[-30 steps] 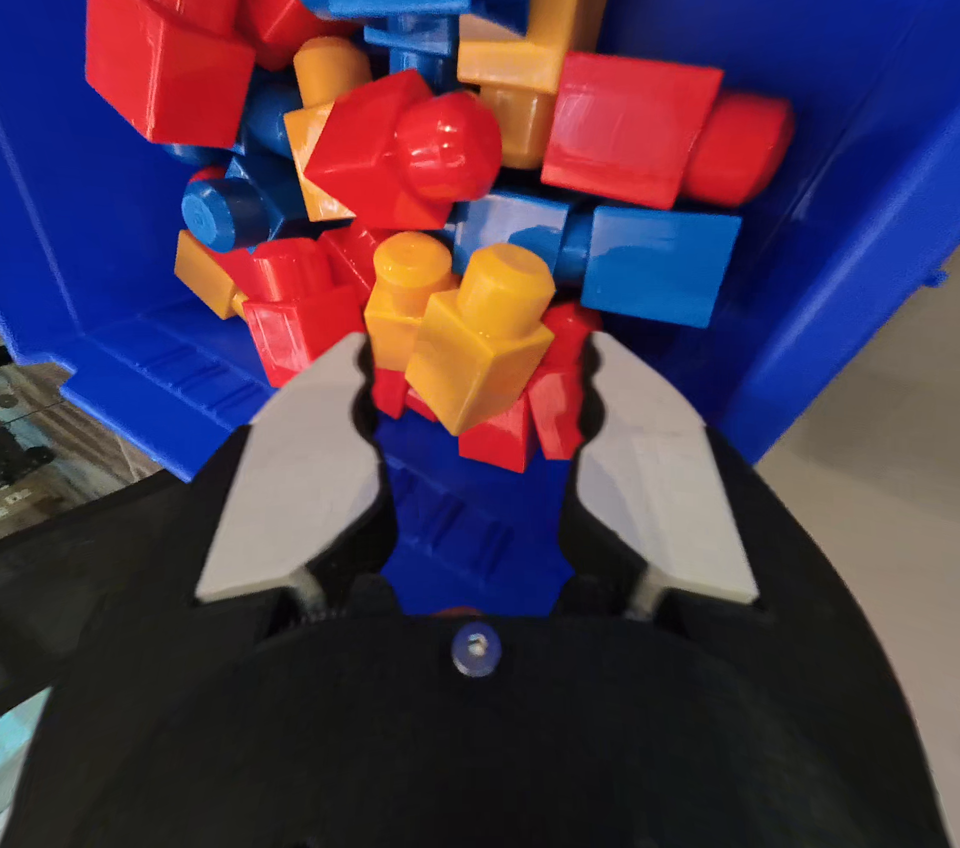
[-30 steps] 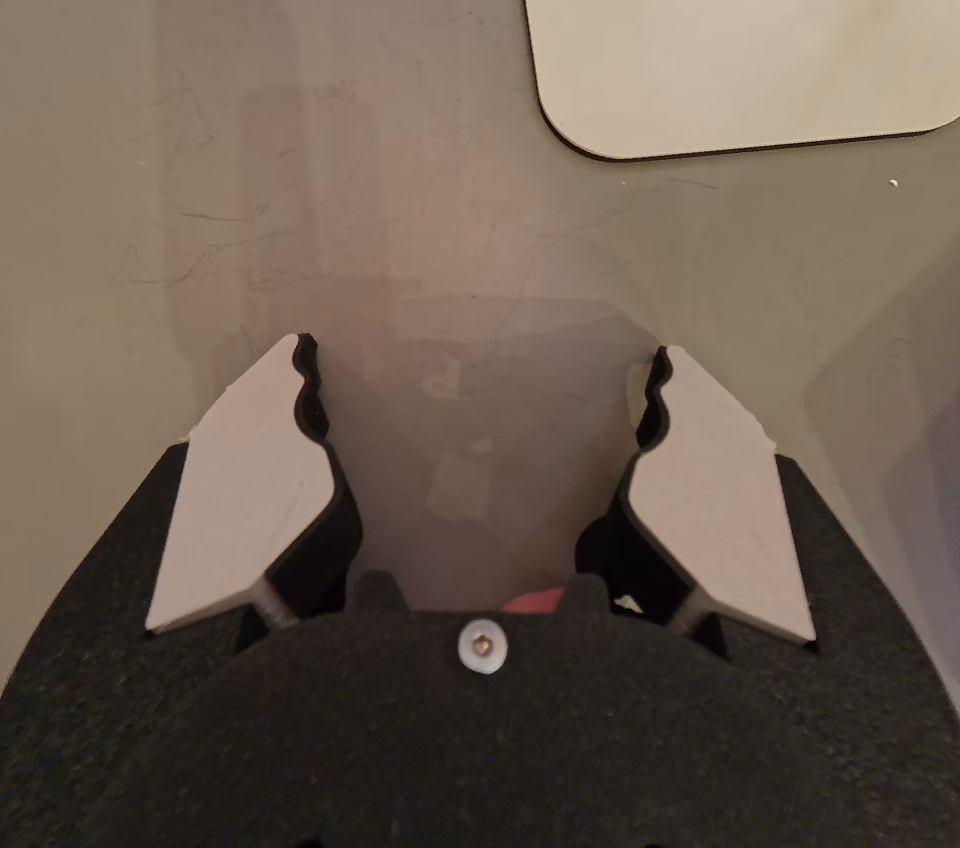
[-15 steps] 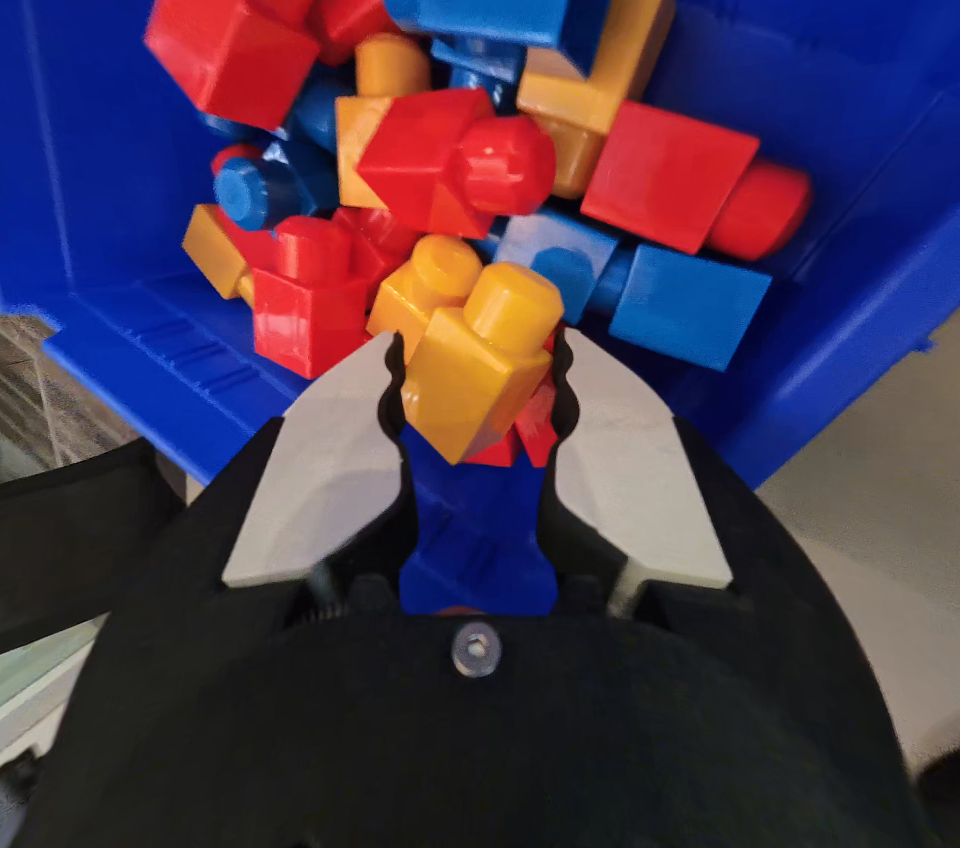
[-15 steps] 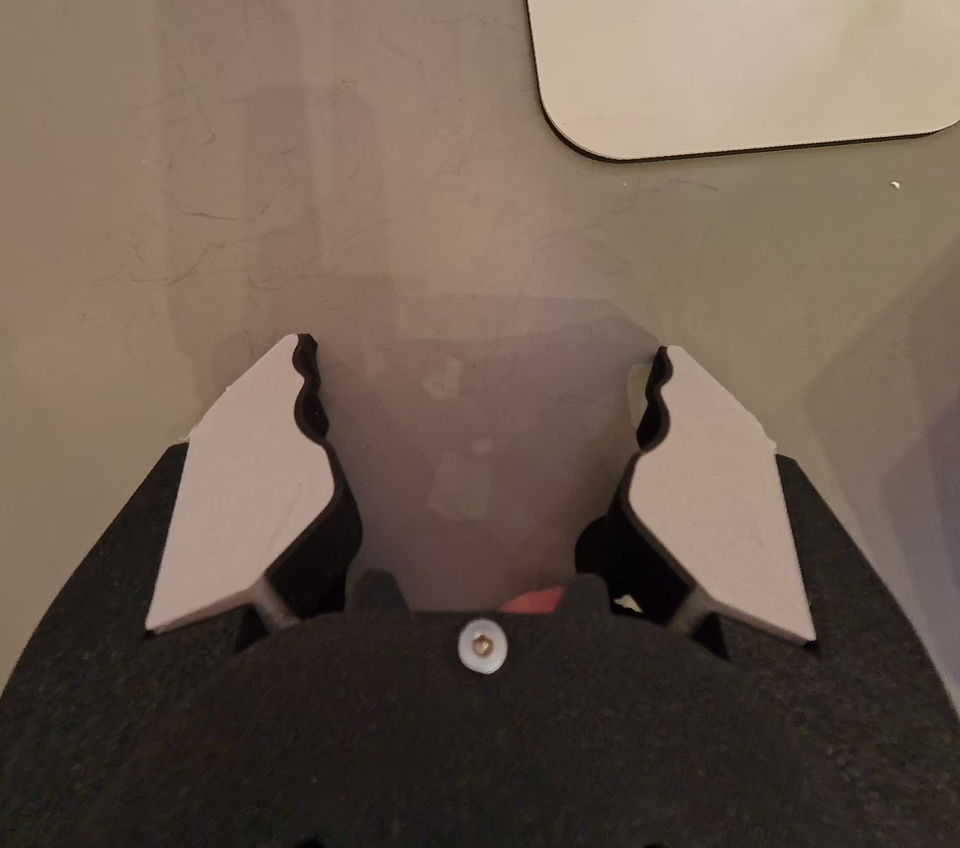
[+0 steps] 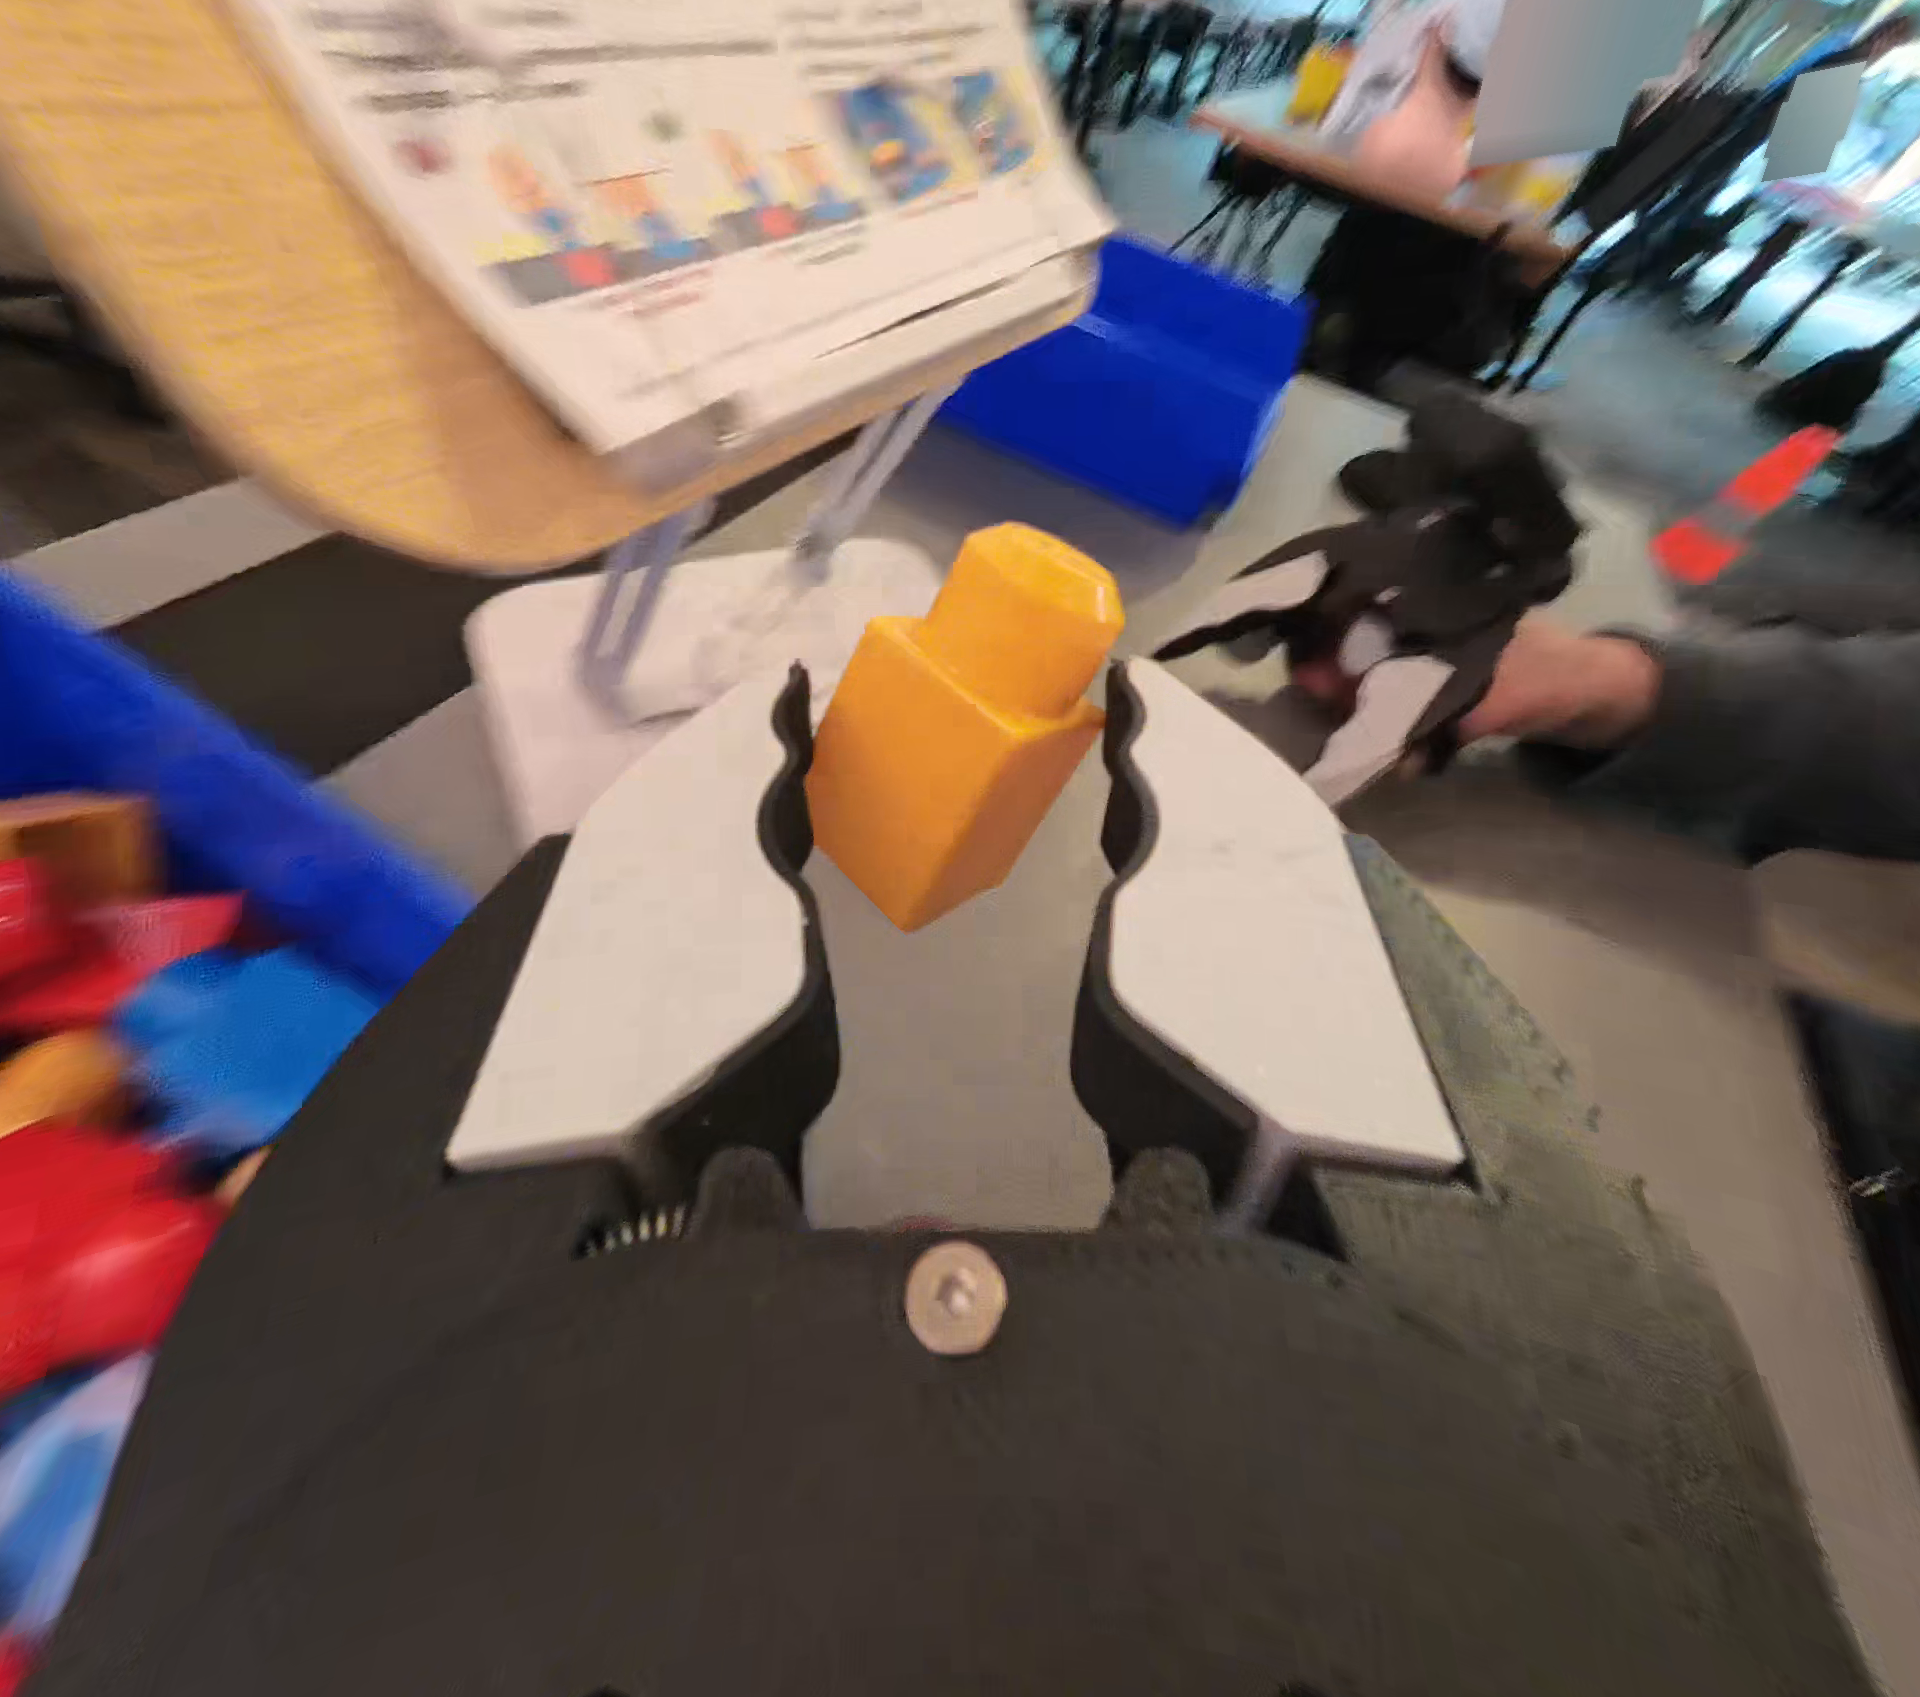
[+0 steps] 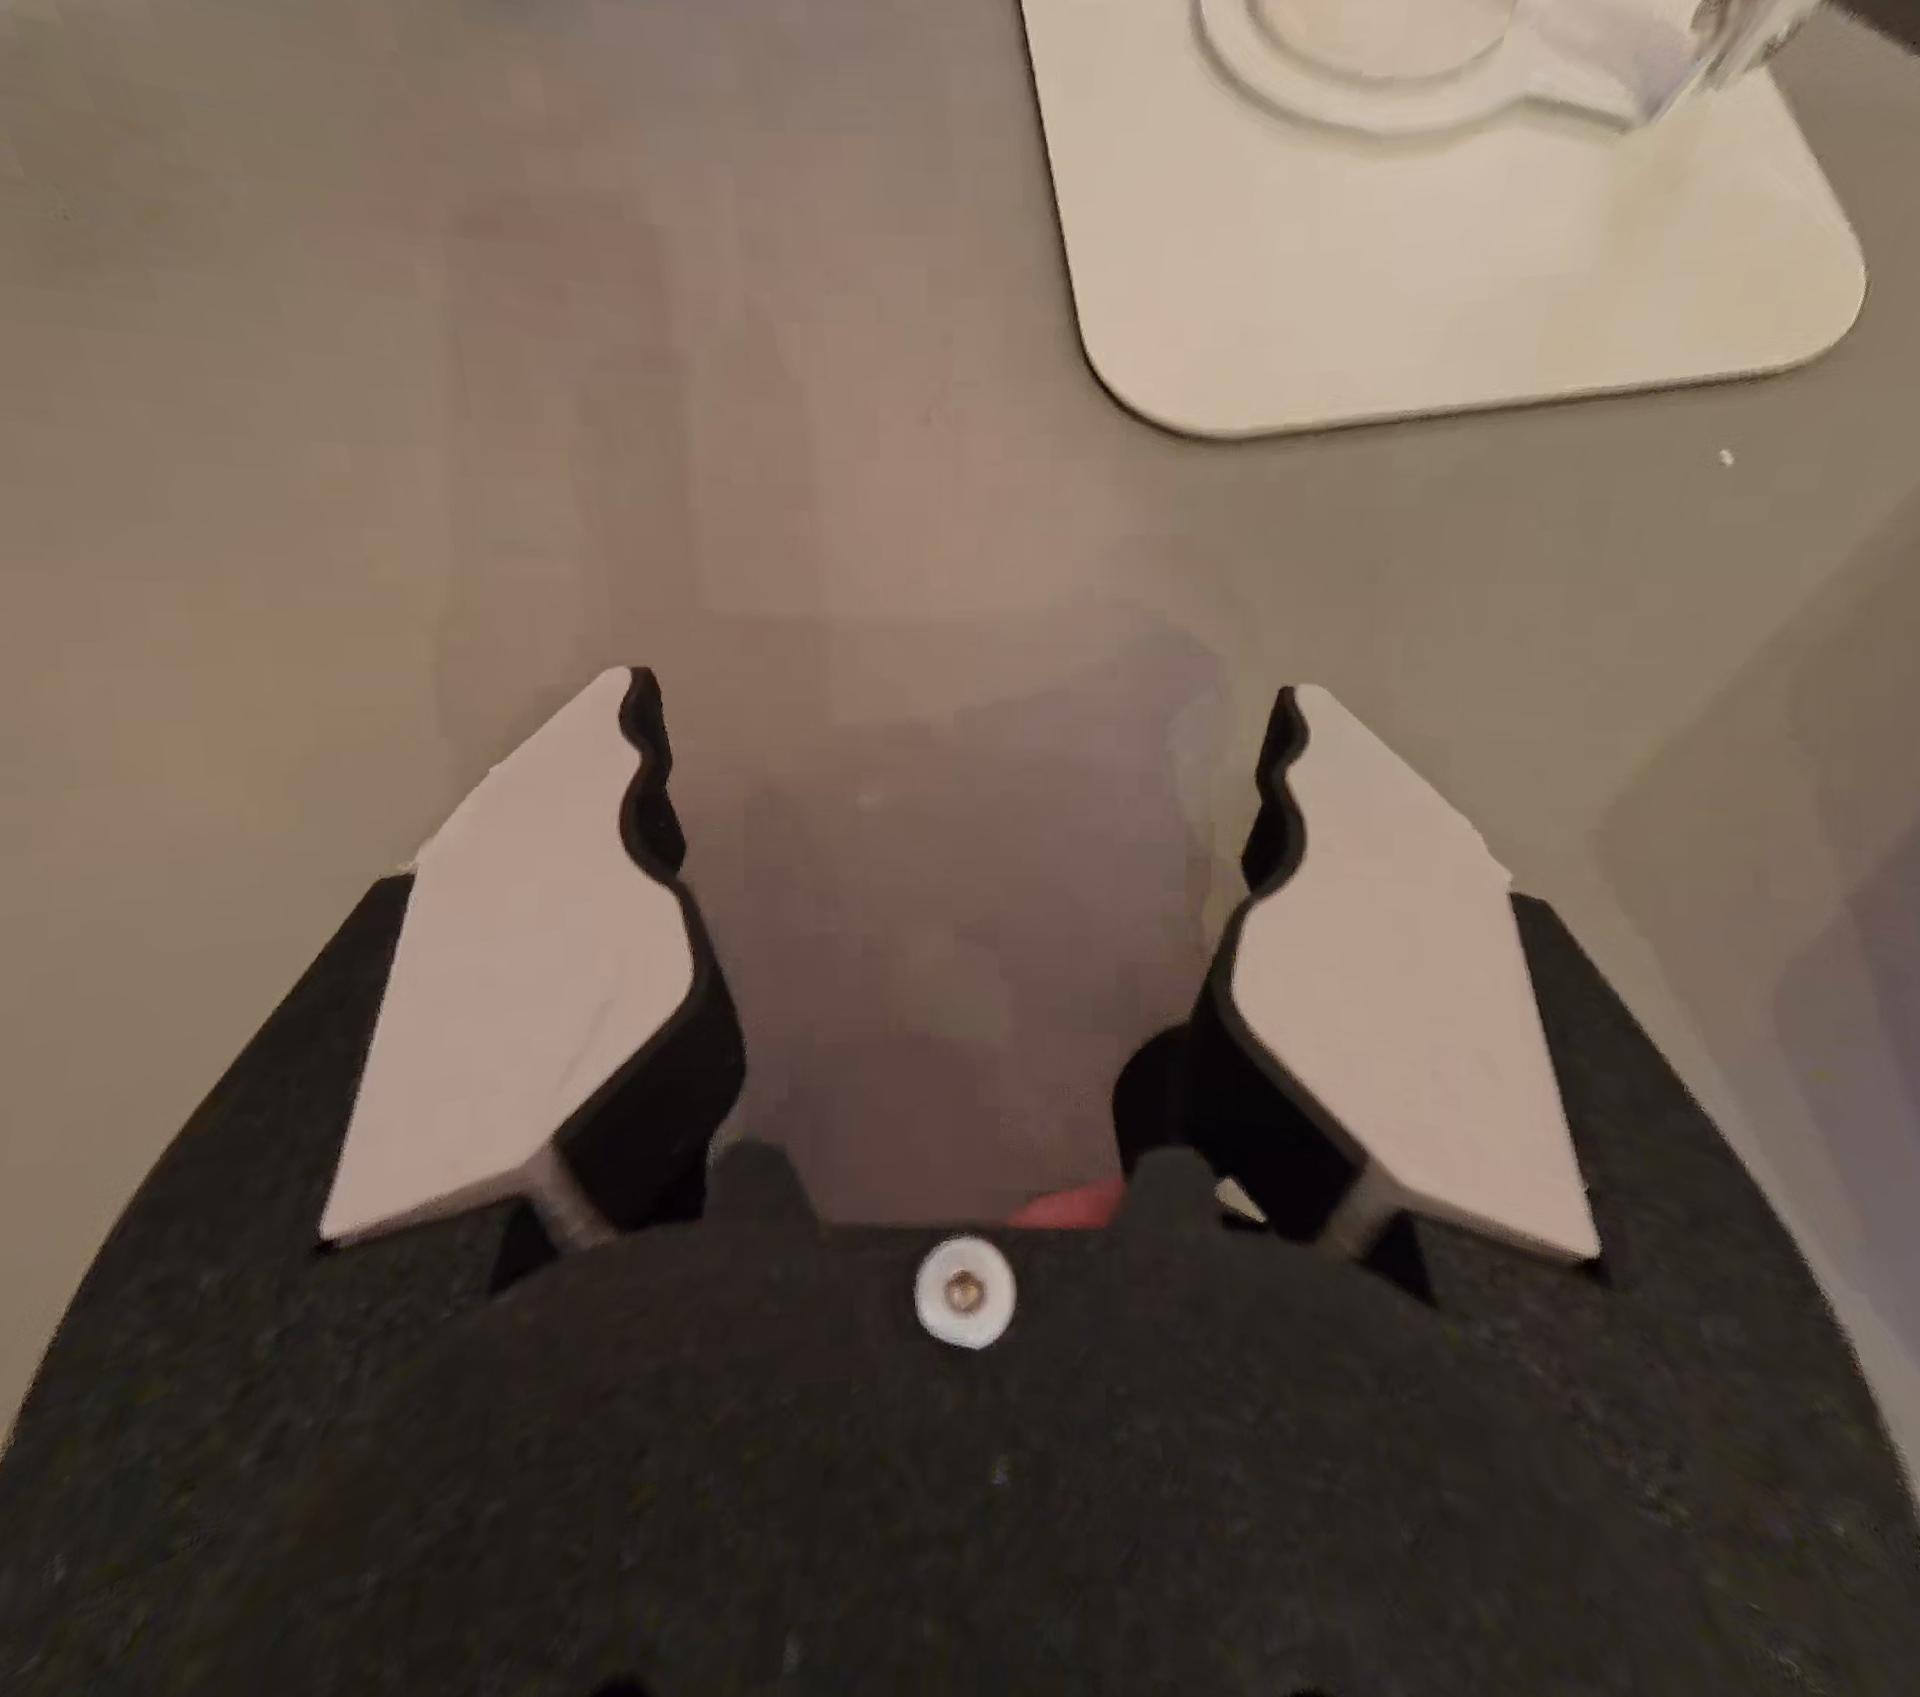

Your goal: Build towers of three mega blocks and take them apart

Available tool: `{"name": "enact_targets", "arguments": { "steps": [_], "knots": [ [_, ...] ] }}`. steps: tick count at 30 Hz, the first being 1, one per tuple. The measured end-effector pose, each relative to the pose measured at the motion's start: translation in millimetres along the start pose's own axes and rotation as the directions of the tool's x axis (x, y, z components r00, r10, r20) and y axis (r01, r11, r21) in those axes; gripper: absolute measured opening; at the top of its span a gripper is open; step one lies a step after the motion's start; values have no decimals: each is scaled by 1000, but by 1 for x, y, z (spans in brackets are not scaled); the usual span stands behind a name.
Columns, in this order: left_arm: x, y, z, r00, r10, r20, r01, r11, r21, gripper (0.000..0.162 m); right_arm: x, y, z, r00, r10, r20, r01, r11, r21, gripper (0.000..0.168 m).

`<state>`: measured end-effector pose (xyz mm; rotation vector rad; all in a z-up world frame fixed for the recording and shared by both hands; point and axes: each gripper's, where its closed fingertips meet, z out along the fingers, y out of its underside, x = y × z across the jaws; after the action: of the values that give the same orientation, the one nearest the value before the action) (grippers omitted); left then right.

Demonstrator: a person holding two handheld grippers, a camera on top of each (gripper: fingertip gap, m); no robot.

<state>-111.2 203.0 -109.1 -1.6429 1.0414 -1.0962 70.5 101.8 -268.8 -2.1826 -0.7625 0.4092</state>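
So far only the first step is being carried out: one orange block (image 5: 951,774) is being held tilted between the fingers of the left tongs (image 5: 954,712), clamped near their tips, clear of the bin (image 5: 260,826) at their lower left, where blurred red and blue blocks (image 5: 94,1232) are being left. The right tongs (image 6: 961,702) are being held apart and empty over bare table (image 6: 520,297), a white stand base (image 6: 1455,245) ahead to their right. No tower is being seen anywhere; stacking and dismantling are judged still undone.
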Motion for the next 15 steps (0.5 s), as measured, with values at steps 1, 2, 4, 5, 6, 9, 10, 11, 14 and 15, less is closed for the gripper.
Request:
{"name": "enact_targets", "arguments": {
  "steps": [1,2,4,5,6,9,10,11,14,15],
  "knots": [
    [14,-2,11,1000,-21,-23,21,999,35,53,-4,-8,-3,1000,7,19,-8,999,46,104],
    [28,-5,21,998,-41,-44,45,995,84,53,-8,-16,-6,999,9,31,-12,996,88,103],
    [58,-8,43,987,-105,-125,124,980,156,53,-19,-35,-14,998,5,61,-17,982,191,100],
    [68,-8,54,983,-127,-132,150,971,185,53,-25,-45,-20,997,3,73,-22,968,251,96],
    [79,-8,64,978,-147,-149,178,958,224,53,-29,-54,-25,997,1,76,-24,954,300,94],
    [106,-2,93,970,-176,-168,215,943,254,53,-41,-71,-38,996,-35,83,1,927,376,88],
    [115,-1,99,966,-179,-187,224,938,262,53,-43,-74,-41,996,-38,82,3,919,394,86],
    [124,3,106,960,-187,-208,237,940,246,53,-45,-77,-44,995,-34,90,-6,911,412,84],
    [144,7,119,944,-218,-248,280,926,252,52,-52,-84,-50,991,-22,128,-39,888,458,81],
    [150,9,122,936,-232,-263,298,921,249,53,-53,-86,-51,991,-21,134,-44,883,466,80]
  ]
}}
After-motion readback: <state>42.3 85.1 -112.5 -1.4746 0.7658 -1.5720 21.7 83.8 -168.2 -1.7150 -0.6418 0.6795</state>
